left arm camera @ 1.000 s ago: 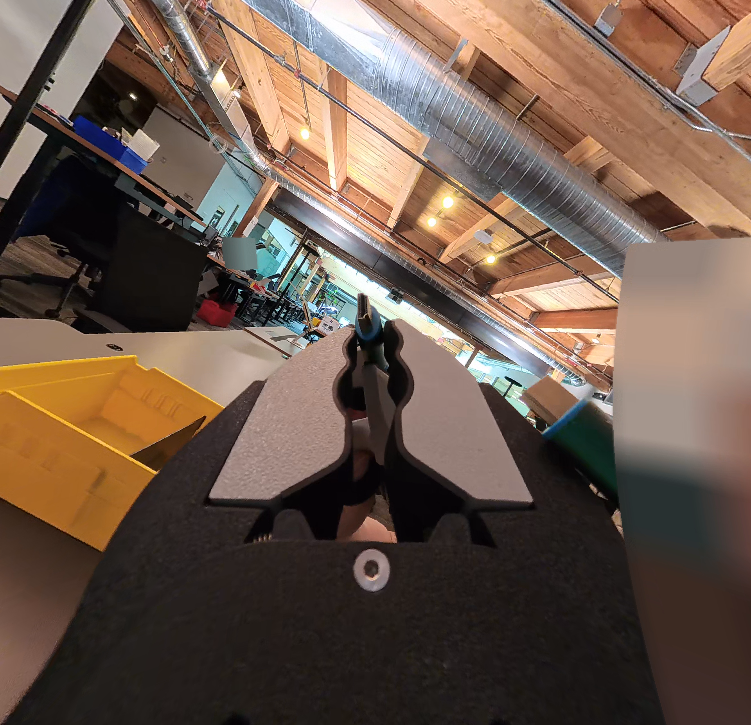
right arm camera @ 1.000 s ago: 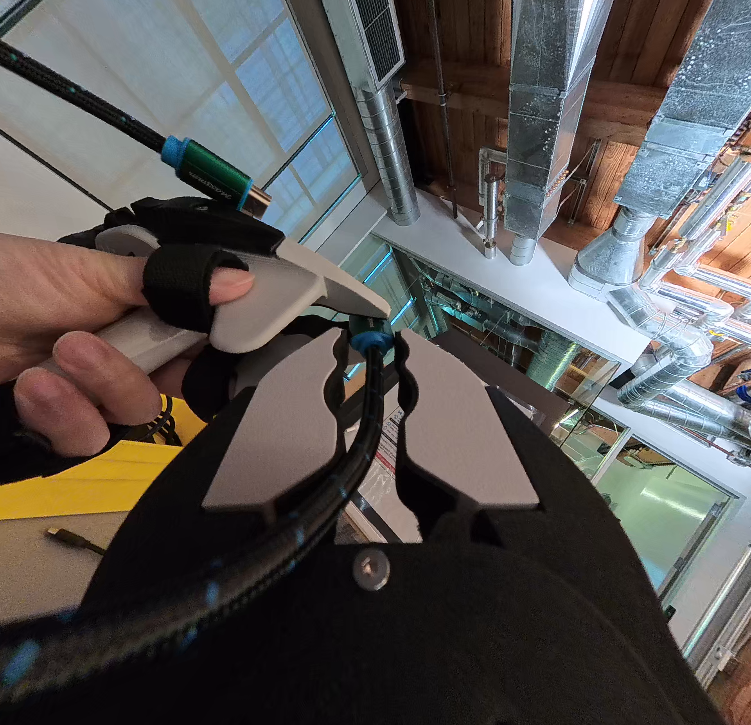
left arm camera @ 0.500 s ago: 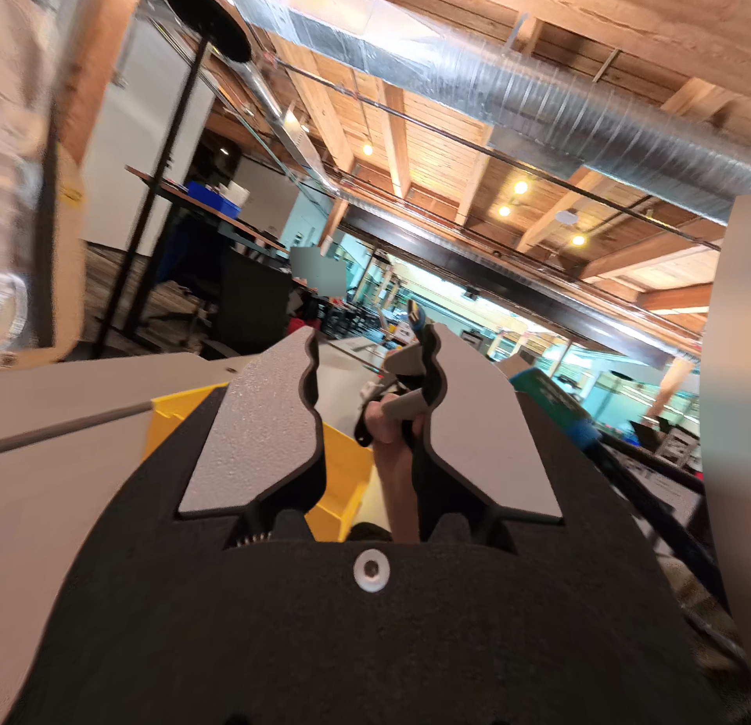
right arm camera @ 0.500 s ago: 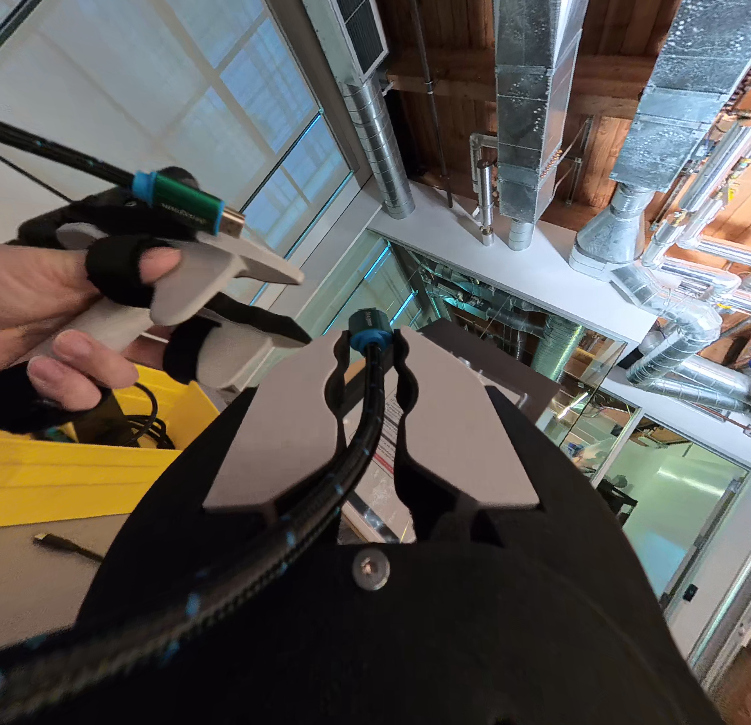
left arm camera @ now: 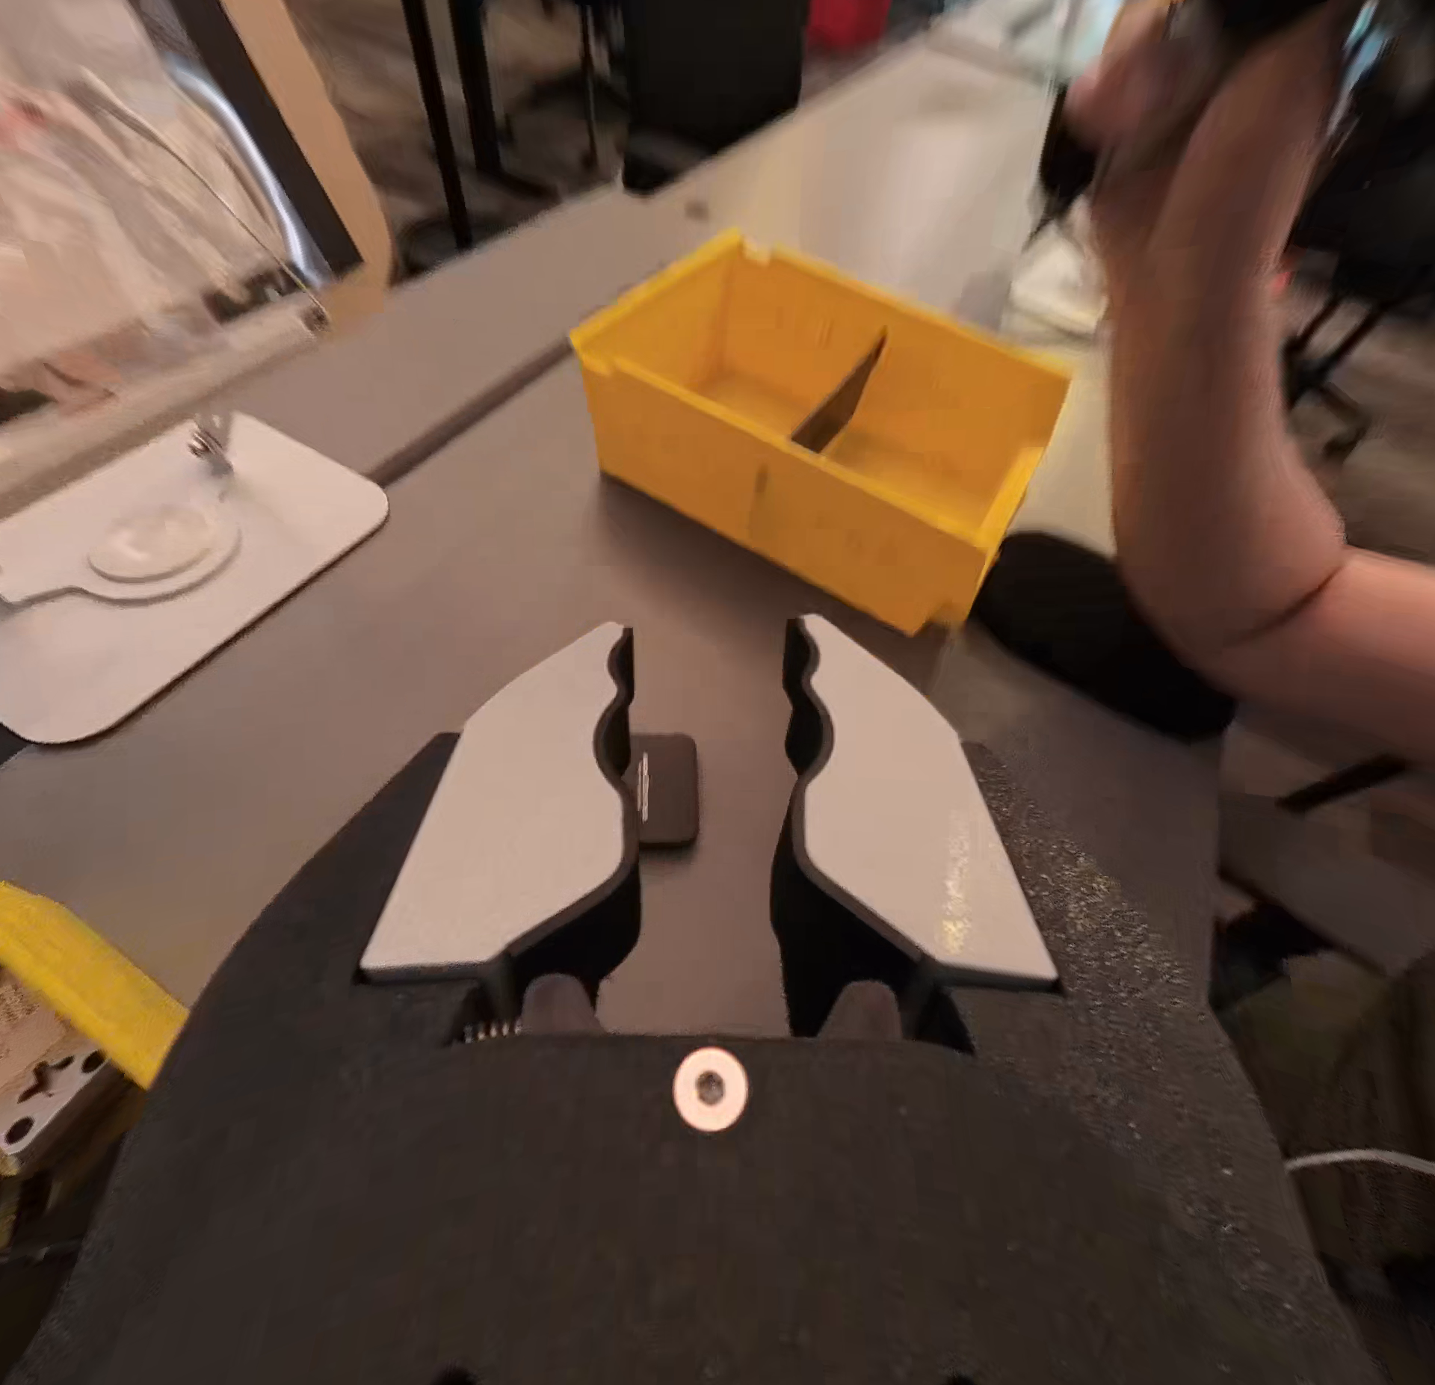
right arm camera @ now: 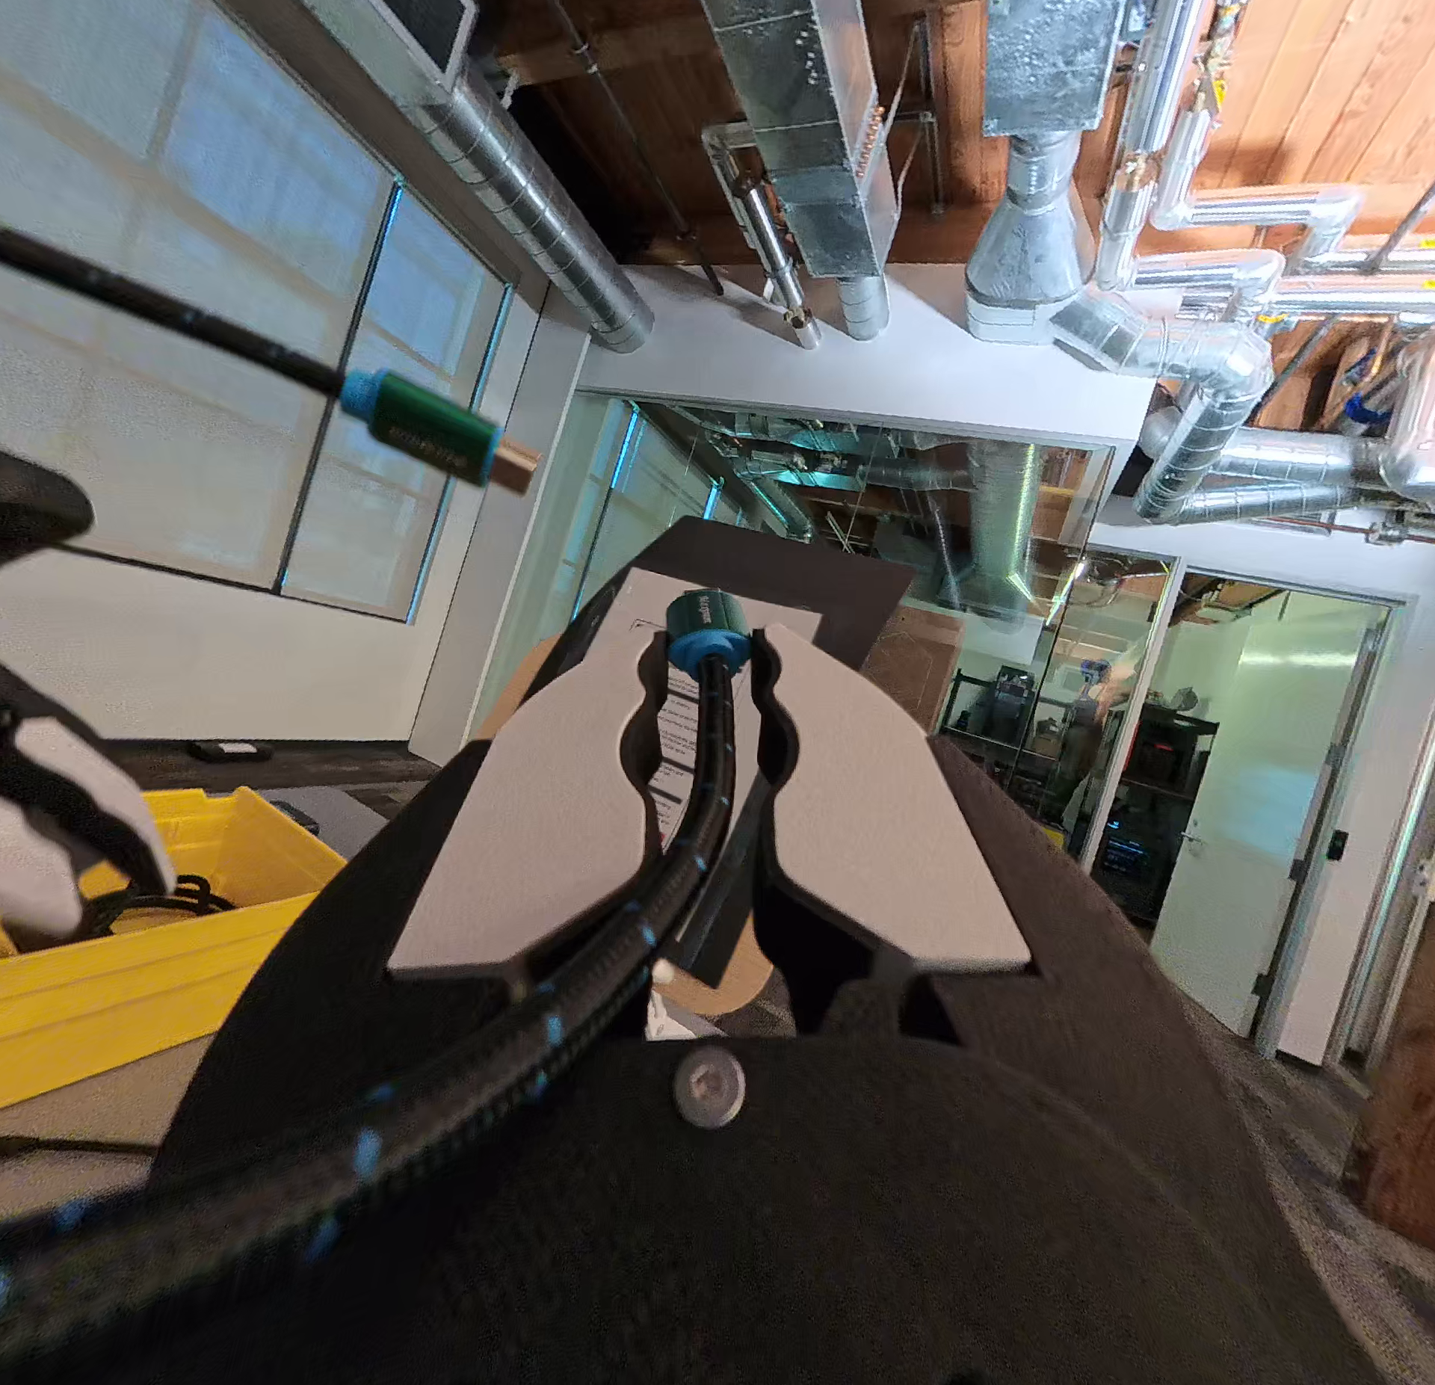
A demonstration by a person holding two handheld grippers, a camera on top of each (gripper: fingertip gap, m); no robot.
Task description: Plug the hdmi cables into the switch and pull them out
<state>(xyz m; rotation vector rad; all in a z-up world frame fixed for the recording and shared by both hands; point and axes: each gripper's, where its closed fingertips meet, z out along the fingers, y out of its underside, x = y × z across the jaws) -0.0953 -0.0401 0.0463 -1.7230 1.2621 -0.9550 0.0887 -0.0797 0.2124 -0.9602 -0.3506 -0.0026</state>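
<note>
In the left wrist view, my left gripper (left arm camera: 708,633) is open and empty, pointing down at the dark table (left arm camera: 388,688). A small flat black box, the switch (left arm camera: 669,792), lies on the table between the jaws, partly hidden by the left finger. In the right wrist view, my right gripper (right arm camera: 708,649) is shut on a black braided HDMI cable (right arm camera: 699,820), just below its green plug (right arm camera: 703,614), and points upward. A second green HDMI plug (right arm camera: 435,431) hangs in the air at upper left; its cable runs off the left edge.
A yellow divided bin (left arm camera: 815,447) stands on the table beyond the switch. A white stand base (left arm camera: 155,563) is at the left. The person's forearm (left arm camera: 1211,447) reaches up at the right. In the right wrist view, a yellow bin (right arm camera: 155,952) holds coiled cables. Tip to tip, the grippers are about 25 cm apart.
My left gripper has opened, left the right gripper's plug and swung from pointing at the ceiling down to the table over the switch. The right gripper still holds its cable.
</note>
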